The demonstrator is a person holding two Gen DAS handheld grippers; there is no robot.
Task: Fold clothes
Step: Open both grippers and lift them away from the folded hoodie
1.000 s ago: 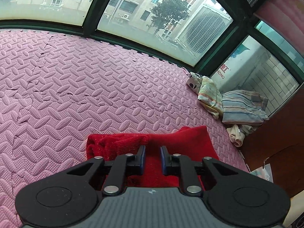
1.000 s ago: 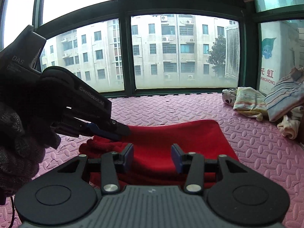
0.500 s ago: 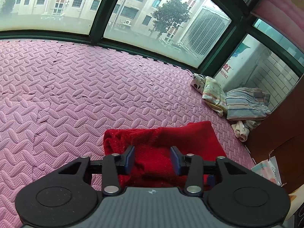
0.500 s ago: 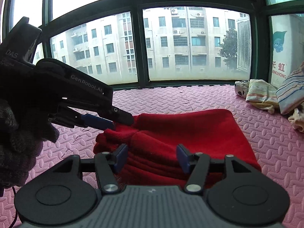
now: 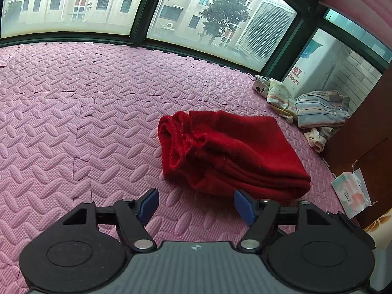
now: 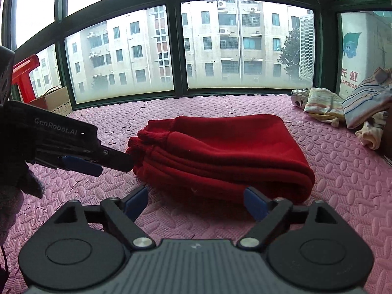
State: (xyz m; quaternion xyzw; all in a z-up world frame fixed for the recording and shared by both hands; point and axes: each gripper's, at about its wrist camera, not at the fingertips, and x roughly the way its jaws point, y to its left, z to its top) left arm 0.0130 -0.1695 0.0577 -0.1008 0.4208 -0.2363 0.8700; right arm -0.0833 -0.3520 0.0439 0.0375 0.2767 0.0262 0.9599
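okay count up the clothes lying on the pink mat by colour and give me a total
Red: 1, the folded red garment.
Striped blue-grey: 1, striped garment.
Pale yellow patterned: 1, yellow cloth.
Cream: 1, cream piece.
White with dark spots: 1, spotted piece.
Total: 5, all on the mat.

Pink foam mat (image 5: 73, 112) — folded red sweater (image 5: 235, 152), striped clothes pile (image 5: 318, 109).

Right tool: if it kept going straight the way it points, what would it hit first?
Most likely the red garment, folded on the pink mat just ahead of the open right tool. A narrow strip of mat lies between them; the exact depth is hard to judge.
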